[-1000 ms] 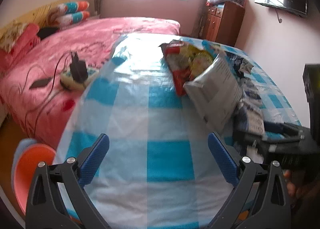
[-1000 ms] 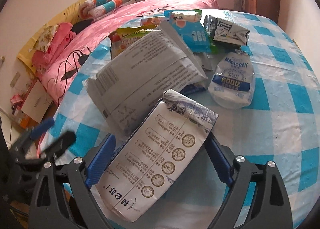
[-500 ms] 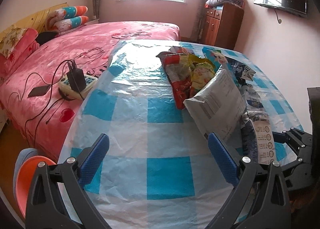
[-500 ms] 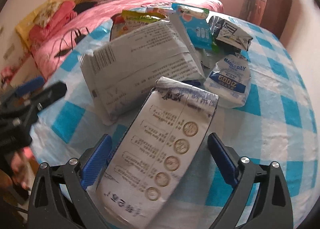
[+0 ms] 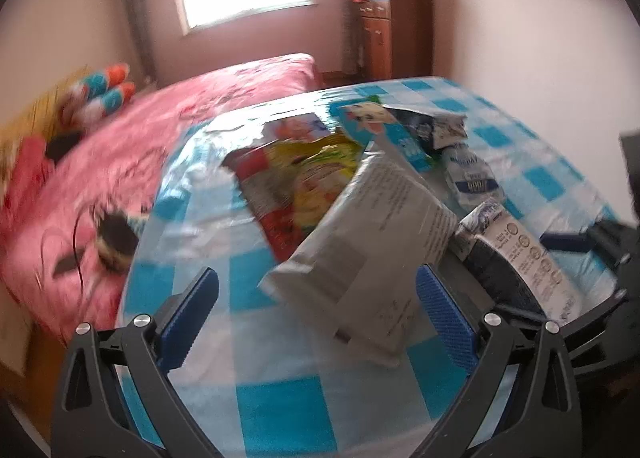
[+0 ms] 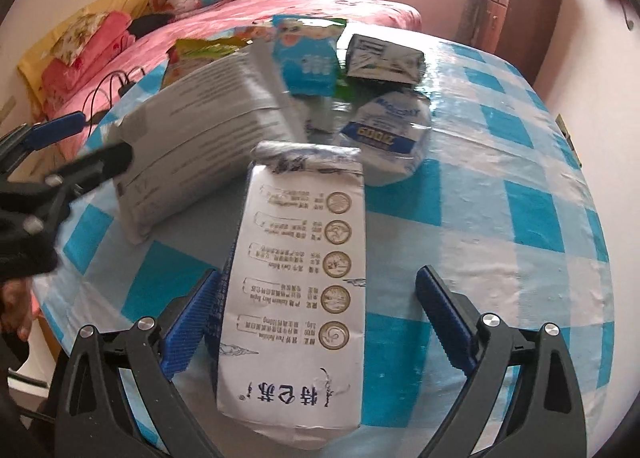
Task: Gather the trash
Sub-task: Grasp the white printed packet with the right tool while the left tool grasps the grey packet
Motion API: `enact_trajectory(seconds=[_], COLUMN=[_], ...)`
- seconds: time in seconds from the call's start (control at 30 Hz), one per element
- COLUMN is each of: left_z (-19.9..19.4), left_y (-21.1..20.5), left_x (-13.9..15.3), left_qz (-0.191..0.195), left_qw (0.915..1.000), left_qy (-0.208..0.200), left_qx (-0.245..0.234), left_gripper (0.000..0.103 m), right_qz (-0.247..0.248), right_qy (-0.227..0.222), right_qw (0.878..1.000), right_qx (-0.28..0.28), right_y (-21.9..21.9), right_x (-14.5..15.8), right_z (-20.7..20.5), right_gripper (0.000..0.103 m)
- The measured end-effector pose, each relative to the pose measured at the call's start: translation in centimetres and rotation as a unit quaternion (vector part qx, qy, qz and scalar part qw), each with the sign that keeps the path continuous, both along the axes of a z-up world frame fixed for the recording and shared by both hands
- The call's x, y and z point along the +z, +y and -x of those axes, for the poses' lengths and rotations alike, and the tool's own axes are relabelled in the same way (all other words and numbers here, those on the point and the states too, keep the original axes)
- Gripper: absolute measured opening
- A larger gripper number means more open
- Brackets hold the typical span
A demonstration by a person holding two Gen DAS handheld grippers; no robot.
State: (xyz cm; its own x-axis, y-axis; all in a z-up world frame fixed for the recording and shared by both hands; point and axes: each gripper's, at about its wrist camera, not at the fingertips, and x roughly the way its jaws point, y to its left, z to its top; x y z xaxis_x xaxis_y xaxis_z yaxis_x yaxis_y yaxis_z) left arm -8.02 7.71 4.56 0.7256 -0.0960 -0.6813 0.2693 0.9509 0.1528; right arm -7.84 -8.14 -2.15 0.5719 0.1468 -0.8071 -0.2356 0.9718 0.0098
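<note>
On the checked bench (image 6: 520, 217), trash sits in a heap: white milk carton (image 6: 296, 298) between the spread fingers of the right tool (image 6: 316, 318), touching the left pad, not gripped; left tool (image 5: 316, 318) wide, empty, grey pouch (image 5: 368, 254) just ahead

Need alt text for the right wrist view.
An open right hand-held gripper straddles a white milk carton lying on a blue-checked table, with more wrappers and a grey bag behind.
</note>
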Motion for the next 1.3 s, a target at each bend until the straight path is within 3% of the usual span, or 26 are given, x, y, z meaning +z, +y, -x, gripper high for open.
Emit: enact_trajectory(seconds=[0.17,0.43,0.6,0.77,0.97,1.1,1.3], left_z=[-1.3,-1.5,-1.9,-2.1,-2.0,-1.7,-0.3], left_y=[-2.3,-3.8,-4.4,-4.2,-3.6,-2.8,-0.4], left_x=[-1.4,-1.8,-3.0,-3.1,-2.7,-2.5,-1.4], left_qz=[-0.071,-0.075,-0.092,-0.075,-0.04,-0.011,0.056], left_qw=[0.9969,0.9935,0.9926,0.9953,0.9987,0.9998,0.9982], left_qy=[-0.008,-0.006,0.001,0.001,0.004,0.013,0.02], left_qx=[-0.031,-0.086,-0.08,-0.062,-0.033,-0.014,0.01], left_gripper=[0.099,0.099,0.099,0.098,0.087,0.086,0.085], right_qz=[-0.014,-0.01,-0.006,-0.008,-0.018,-0.007,-0.01], right_qy=[-0.003,-0.01,-0.012,-0.015,-0.019,-0.032,-0.038], right_qw=[1.0,1.0,1.0,1.0,1.0,0.999,0.999], right_qx=[-0.004,0.003,-0.001,-0.007,-0.015,-0.011,-0.011], right_y=[-0.8,-0.8,-0.9,-0.9,-1.1,-0.7,-0.5], right_x=[0.1,0.1,0.1,0.1,0.1,0.5,0.7], right_z=[-0.3,-0.2,-0.2,-0.3,-0.6,-0.3,0.3], right_gripper=[0.095,0.096,0.096,0.096,0.095,0.062,0.061])
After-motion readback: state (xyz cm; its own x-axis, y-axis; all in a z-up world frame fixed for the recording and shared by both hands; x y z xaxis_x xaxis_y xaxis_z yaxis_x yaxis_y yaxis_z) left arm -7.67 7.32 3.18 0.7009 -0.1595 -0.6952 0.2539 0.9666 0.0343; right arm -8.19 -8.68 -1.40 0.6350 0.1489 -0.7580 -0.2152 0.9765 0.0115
